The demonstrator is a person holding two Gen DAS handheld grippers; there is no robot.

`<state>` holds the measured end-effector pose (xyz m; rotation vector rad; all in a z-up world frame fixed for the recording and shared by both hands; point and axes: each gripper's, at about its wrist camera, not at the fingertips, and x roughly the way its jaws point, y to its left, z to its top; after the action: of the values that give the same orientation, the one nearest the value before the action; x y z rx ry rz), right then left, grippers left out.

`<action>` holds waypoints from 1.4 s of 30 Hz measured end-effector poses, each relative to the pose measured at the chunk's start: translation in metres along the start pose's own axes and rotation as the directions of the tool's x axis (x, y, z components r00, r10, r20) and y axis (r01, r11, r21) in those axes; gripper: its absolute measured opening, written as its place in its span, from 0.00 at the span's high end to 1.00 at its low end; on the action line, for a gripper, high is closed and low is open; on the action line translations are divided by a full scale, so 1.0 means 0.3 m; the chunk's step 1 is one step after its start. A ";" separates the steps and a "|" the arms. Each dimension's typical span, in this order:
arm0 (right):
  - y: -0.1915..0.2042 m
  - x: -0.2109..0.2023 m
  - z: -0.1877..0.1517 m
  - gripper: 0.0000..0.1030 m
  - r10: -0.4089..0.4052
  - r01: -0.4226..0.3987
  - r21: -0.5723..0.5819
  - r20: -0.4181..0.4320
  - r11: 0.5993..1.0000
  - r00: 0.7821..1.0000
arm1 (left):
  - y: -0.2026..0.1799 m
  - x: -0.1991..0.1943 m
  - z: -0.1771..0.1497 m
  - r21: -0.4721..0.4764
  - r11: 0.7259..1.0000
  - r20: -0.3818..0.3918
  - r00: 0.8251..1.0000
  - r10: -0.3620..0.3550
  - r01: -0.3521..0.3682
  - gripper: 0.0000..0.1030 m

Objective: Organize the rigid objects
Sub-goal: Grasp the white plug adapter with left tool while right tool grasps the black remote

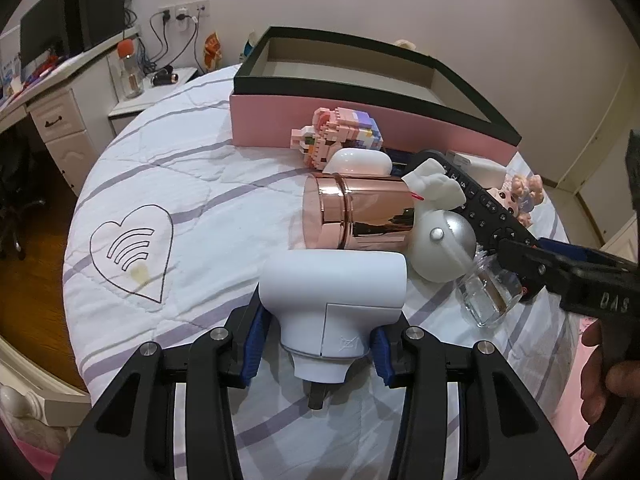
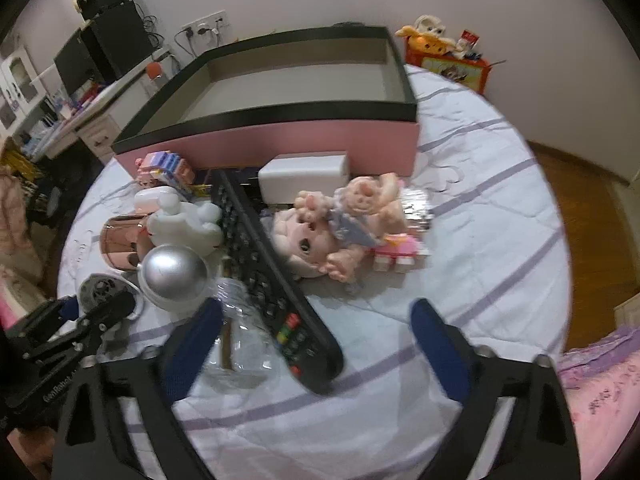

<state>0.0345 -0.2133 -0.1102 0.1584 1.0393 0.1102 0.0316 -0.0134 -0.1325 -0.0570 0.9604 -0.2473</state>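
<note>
- Left gripper (image 1: 318,350): black linkage, blue pads; jaws clenched on neck of white device (image 1: 334,300), a smooth matte plastic T-shape lying on the quilted bed cover (image 1: 160,184).
- Just beyond those jaws: rose-gold canister (image 1: 356,212), mirror-glossy cylinder on its side; beside it a white figurine (image 1: 436,240) with silver dome.
- Right gripper (image 2: 316,336): jaws spread, pressing on nothing; between them the near end of a black remote (image 2: 276,280), long, slim, studded with buttons, and a clear glass bottle (image 2: 240,340) by the left pad.
- Farther ahead: soft-look vinyl dolls (image 2: 340,224), pink block toy (image 2: 168,168), pink box (image 2: 280,144), black-rimmed, open-topped.
</note>
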 end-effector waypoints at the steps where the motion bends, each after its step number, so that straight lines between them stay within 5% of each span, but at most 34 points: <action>1: -0.005 0.005 0.004 0.21 0.028 -0.028 0.015 -0.004 0.999 1.000 | 0.004 -0.003 -0.001 -0.002 1.000 0.002 1.000 -0.002 0.002 0.57; 5: -0.004 0.014 0.021 0.42 0.106 -0.105 0.028 -0.018 0.994 0.994 | 0.014 -0.011 -0.010 -0.005 1.000 0.003 1.000 -0.001 0.001 0.57; 12: -0.027 0.061 0.041 0.53 0.235 -0.229 0.098 -0.057 0.968 0.970 | 0.013 -0.015 -0.014 -0.004 1.000 0.004 1.000 -0.001 0.001 0.57; 18: 0.032 0.105 0.050 0.55 0.238 -0.236 0.029 -0.066 0.971 0.969 | 0.012 -0.020 -0.019 0.000 1.000 0.007 1.000 0.001 -0.001 0.57; 26: 0.065 0.073 0.044 0.86 0.279 -0.278 0.020 -0.060 0.960 0.958 | 0.015 -0.039 -0.021 -0.008 1.000 0.018 1.000 0.011 -0.011 0.57; 42: 0.045 -0.036 0.034 0.87 0.327 -0.328 0.061 0.017 0.943 0.945 | 0.012 -0.124 0.004 0.000 1.000 0.059 0.998 -0.013 0.013 0.57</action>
<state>0.0377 -0.2027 -0.0937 0.3894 1.0033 0.3788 0.0127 -0.0014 -0.1025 -0.0708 0.9017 -0.2563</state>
